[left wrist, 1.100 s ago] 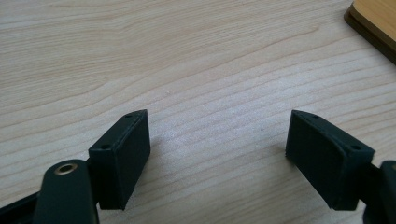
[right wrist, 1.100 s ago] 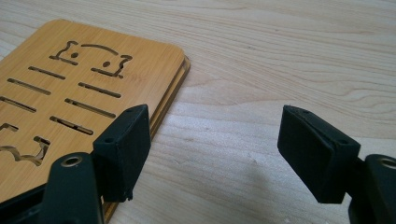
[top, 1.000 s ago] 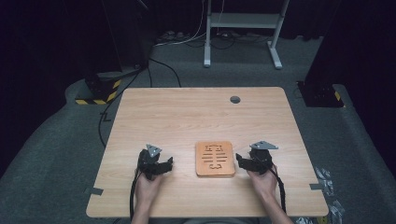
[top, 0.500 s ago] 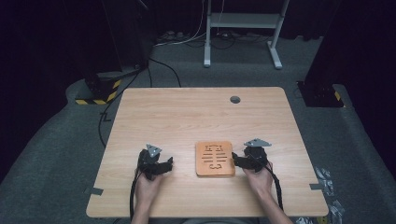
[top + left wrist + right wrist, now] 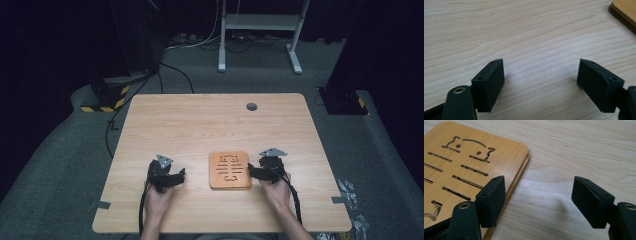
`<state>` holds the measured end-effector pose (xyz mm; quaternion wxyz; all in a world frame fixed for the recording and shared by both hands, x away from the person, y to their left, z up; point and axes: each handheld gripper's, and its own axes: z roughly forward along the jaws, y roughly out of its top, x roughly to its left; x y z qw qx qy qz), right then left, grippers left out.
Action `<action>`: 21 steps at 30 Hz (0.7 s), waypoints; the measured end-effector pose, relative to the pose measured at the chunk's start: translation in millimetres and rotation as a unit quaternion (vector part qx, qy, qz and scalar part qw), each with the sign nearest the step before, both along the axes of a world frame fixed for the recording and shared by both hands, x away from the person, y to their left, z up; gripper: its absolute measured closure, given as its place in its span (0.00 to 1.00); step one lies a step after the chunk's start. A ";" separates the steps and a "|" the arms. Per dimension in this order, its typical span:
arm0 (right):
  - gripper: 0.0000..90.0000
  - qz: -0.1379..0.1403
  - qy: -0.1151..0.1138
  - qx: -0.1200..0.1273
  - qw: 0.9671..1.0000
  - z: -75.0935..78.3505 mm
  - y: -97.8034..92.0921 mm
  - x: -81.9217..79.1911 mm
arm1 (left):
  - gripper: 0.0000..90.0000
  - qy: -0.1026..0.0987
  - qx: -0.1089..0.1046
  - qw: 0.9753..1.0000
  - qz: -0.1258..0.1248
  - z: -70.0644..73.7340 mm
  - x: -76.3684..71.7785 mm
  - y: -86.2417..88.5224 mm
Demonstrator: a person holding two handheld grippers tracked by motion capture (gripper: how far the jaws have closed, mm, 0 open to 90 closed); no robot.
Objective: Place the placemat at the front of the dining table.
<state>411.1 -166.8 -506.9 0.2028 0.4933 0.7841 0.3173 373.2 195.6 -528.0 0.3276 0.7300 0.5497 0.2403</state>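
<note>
The right tongs (image 5: 256, 172) have slid in from a second ago and now sit against the right edge of the wooden slotted board (image 5: 230, 170), jaws spread, one over the board's rim and the other over bare tabletop (image 5: 210, 120). I judge a grasp of that edge is being set up. The left tongs (image 5: 177, 176), also spread, rest unmoved well to the board's left.

Tabletop (image 5: 200, 125) pale wood-grain laminate, smooth, slight sheen. Slotted board (image 5: 461, 162) orange-brown wood, smooth, darker layered edge. Gripper (image 5: 537, 202) matt black plastic, brass-coloured metal rivets.
</note>
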 end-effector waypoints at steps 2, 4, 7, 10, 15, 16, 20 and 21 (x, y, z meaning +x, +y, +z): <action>0.31 0.000 -0.006 -0.006 1.000 -0.6 1.2 0.0 | 0.24 0.000 0.000 1.000 0.000 0.0 0.0 0.0; 0.31 -0.001 -0.004 -0.006 1.000 -0.8 1.2 0.2 | 0.24 0.000 0.000 1.000 0.000 0.0 0.0 0.0; 0.31 -0.004 -0.005 -0.005 1.000 -1.0 0.3 1.0 | 0.24 0.000 0.000 1.000 0.000 0.0 0.0 0.0; 0.31 -0.004 -0.004 -0.008 1.000 -1.4 0.8 0.9 | 0.24 0.000 0.000 1.000 0.000 0.0 0.0 0.0; 0.32 -0.003 0.000 -0.006 1.000 -1.6 0.8 1.1 | 0.24 0.000 0.000 1.000 -0.001 0.0 0.1 0.1; 0.32 -0.002 0.000 -0.007 1.000 -1.5 0.9 0.9 | 0.24 0.000 0.000 1.000 0.000 0.0 0.0 0.1; 0.32 0.003 -0.006 -0.008 1.000 -2.3 3.2 -0.1 | 0.24 0.000 0.000 1.000 0.000 0.0 0.0 0.0; 0.32 0.006 0.000 -0.006 1.000 -1.8 4.3 -1.0 | 0.24 0.000 0.000 1.000 0.000 0.0 0.0 0.0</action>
